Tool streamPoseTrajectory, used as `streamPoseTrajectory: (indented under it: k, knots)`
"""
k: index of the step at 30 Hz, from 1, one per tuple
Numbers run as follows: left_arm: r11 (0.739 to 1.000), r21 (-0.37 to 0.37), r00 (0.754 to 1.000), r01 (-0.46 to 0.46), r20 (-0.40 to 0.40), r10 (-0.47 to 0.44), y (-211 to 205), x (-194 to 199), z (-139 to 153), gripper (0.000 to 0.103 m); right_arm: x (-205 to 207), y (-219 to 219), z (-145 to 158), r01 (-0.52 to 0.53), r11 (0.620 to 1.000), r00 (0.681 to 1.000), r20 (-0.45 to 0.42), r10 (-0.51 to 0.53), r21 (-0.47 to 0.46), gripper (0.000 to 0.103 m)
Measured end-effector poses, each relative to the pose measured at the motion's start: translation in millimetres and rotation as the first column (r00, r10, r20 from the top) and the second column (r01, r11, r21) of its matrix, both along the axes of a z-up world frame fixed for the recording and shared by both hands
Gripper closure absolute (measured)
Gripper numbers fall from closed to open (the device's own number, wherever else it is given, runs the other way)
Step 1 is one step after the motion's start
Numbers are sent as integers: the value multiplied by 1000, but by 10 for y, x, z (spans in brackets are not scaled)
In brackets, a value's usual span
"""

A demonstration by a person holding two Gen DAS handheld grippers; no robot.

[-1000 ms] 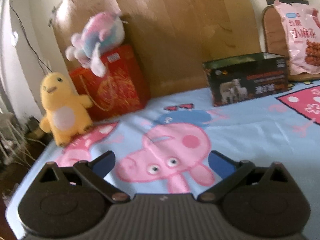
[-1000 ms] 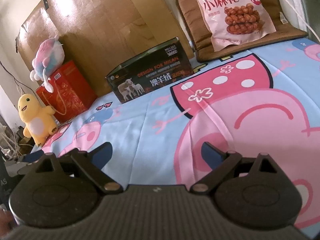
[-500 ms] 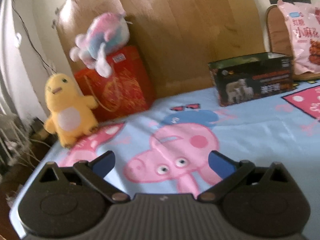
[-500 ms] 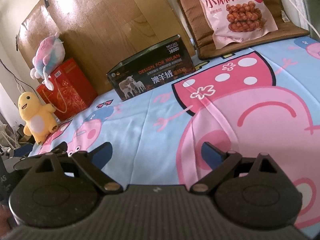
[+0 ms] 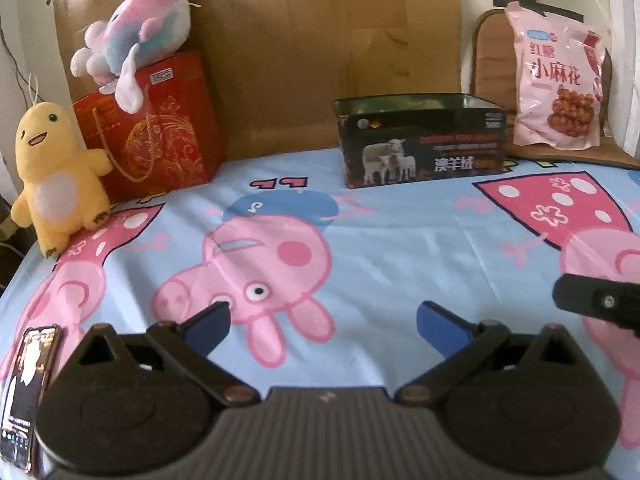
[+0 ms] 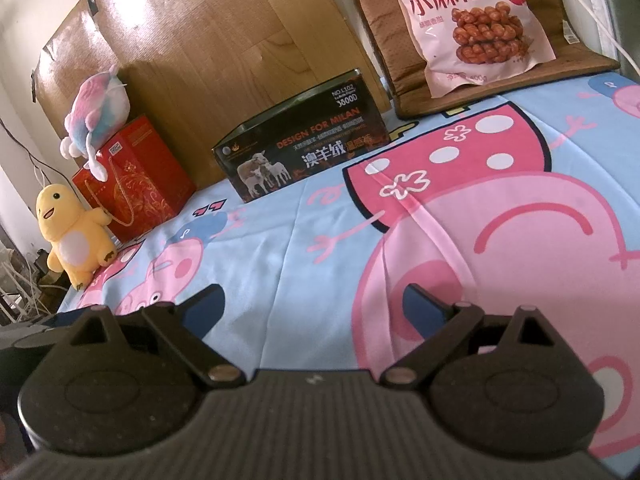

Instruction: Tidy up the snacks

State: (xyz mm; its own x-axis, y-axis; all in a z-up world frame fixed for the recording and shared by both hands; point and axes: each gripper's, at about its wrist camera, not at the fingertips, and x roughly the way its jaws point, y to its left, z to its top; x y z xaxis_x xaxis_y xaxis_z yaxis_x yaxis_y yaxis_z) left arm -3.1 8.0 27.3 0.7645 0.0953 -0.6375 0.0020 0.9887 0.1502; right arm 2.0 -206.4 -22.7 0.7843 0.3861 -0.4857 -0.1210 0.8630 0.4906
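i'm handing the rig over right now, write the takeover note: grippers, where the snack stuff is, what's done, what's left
Left hand-held gripper: open, empty, low over the cartoon sheet.
Right hand-held gripper: open, empty, also over the sheet.
Pink snack bag: propped upright on the brown cushion at the far right, untouched.
Dark open box with the sheep picture: stands on the sheet by the wooden board, left of the bag. Its inside cannot be seen.
Done: nothing visibly moved yet.
Left: probably grasp the bag with the right gripper, the nearer one, and place it in the box.
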Motion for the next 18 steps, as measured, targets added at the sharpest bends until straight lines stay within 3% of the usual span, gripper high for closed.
streamPoseTrajectory:
  k: [18]
  knots:
    - [999,-7,999,32,-17,-32,-124,19,24,0,13,-70,-6,4,1000,1000,0,-4,16,6]
